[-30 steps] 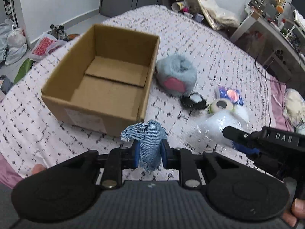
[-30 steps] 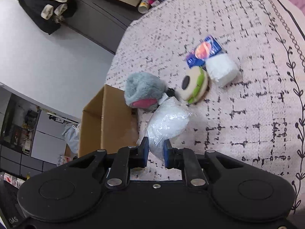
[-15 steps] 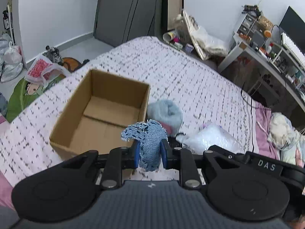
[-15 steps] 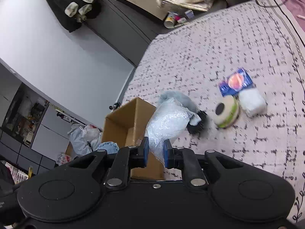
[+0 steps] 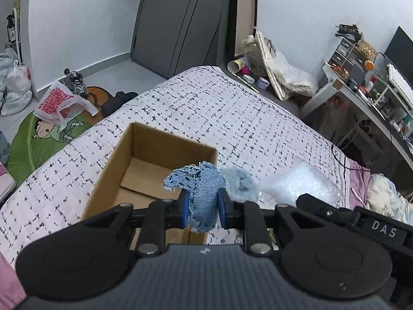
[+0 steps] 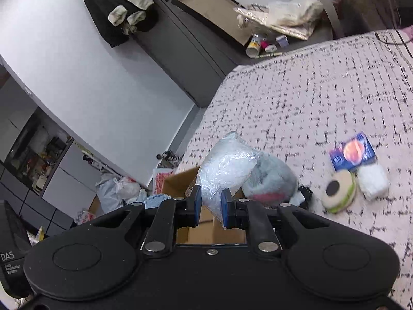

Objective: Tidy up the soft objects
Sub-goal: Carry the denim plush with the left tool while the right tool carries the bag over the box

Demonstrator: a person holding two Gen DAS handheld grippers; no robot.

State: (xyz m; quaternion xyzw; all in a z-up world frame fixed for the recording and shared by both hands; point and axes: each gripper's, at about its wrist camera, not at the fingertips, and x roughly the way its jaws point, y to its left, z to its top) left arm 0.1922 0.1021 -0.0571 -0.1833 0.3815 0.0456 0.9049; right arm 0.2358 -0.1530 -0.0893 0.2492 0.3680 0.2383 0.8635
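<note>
My left gripper [image 5: 201,210] is shut on a frayed blue denim scrap [image 5: 201,193], held above the near wall of an open cardboard box [image 5: 152,155] on the bed. My right gripper [image 6: 209,208] is shut on a clear plastic bag of white stuffing [image 6: 227,165], lifted over the box's corner [image 6: 178,180]. The bag [image 5: 299,183] also shows at the right of the left wrist view. A grey-blue plush with a pink patch [image 6: 271,180] lies beside the box; in the left wrist view the plush [image 5: 240,183] sits behind the denim.
On the patterned bedspread [image 6: 322,98] lie a round cream-and-green item [image 6: 339,192], a white fluffy block [image 6: 373,180] and a blue packet [image 6: 352,152]. Bags and shoes litter the floor [image 5: 59,100]. A cluttered desk [image 5: 366,93] stands at the right.
Both grippers have risen with their loads. The stuffing bag has come off the bed and moved over toward the box. The box now sits lower and smaller in the left wrist view.
</note>
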